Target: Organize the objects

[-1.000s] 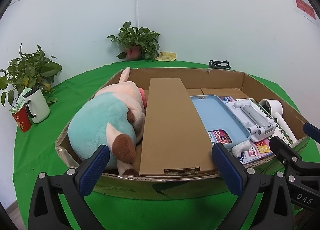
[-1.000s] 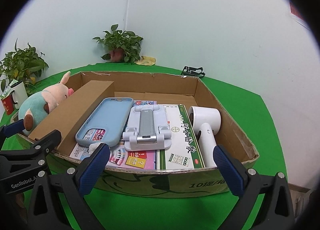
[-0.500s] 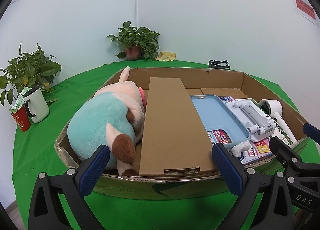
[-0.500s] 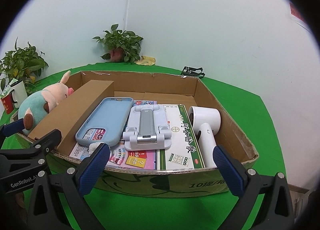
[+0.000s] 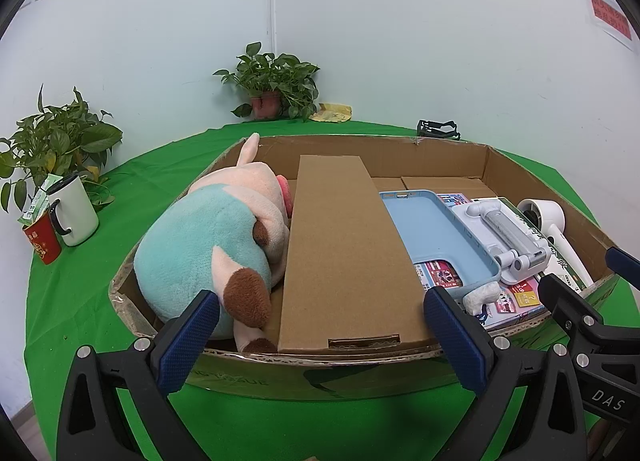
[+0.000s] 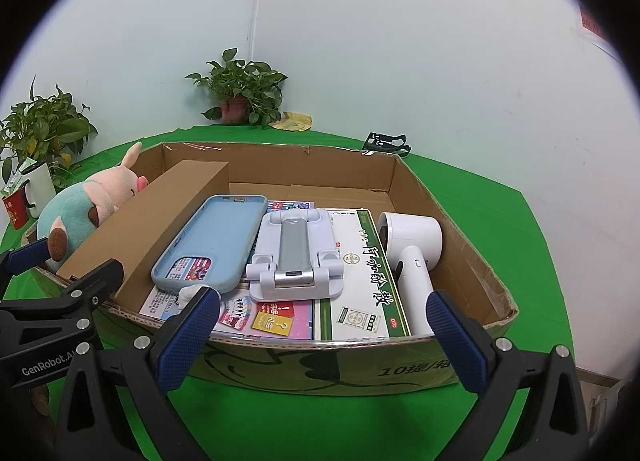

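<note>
An open cardboard box point(image 5: 312, 373) point(image 6: 320, 365) stands on the green table. It holds a teal and pink plush pig point(image 5: 212, 245) point(image 6: 80, 213) at the left, a brown cardboard box point(image 5: 344, 253) point(image 6: 148, 221), a light blue phone case point(image 5: 432, 237) point(image 6: 216, 241), a white phone stand point(image 5: 504, 237) point(image 6: 296, 257), a green and white medicine box point(image 6: 368, 273) and a white handheld fan point(image 5: 548, 225) point(image 6: 412, 253). My left gripper point(image 5: 320, 333) and my right gripper point(image 6: 324, 333) are both open and empty, just in front of the box's near wall.
A white mug point(image 5: 74, 211) and a red cup point(image 5: 42, 241) stand at the left by a potted plant point(image 5: 52, 141). Another potted plant point(image 5: 272, 81) and a black clip point(image 5: 438, 129) sit behind the box. The table drops off at the right point(image 6: 560, 321).
</note>
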Available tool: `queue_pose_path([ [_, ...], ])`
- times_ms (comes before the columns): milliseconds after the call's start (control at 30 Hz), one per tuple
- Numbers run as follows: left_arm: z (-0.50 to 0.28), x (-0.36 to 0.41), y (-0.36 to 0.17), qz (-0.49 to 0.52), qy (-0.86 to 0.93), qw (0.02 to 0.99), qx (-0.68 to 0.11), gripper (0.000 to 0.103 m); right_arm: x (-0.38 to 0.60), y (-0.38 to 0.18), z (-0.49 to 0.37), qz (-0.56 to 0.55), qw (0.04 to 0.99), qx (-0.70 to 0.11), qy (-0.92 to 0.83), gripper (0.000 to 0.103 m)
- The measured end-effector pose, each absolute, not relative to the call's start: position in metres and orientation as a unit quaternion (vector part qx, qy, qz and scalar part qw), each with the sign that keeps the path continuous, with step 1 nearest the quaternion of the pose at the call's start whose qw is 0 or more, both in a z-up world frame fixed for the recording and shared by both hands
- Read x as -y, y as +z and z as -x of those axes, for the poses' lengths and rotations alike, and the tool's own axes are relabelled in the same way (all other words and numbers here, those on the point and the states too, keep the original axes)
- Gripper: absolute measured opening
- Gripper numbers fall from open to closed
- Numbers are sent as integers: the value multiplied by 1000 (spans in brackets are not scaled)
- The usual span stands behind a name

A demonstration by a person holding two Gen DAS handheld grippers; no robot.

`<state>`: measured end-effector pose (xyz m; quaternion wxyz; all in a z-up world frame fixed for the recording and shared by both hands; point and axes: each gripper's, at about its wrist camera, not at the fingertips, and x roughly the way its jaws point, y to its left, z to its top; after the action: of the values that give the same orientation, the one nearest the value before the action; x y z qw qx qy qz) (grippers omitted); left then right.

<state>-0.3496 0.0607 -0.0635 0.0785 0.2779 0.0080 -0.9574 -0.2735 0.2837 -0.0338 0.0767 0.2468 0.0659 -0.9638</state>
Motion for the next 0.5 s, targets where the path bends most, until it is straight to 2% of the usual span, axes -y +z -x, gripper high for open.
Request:
queue_pose_path([
  [500, 350, -61, -63, -278, -957, 78, -8, 103, -284, -34, 273, -247, 76, -66, -964, 103],
])
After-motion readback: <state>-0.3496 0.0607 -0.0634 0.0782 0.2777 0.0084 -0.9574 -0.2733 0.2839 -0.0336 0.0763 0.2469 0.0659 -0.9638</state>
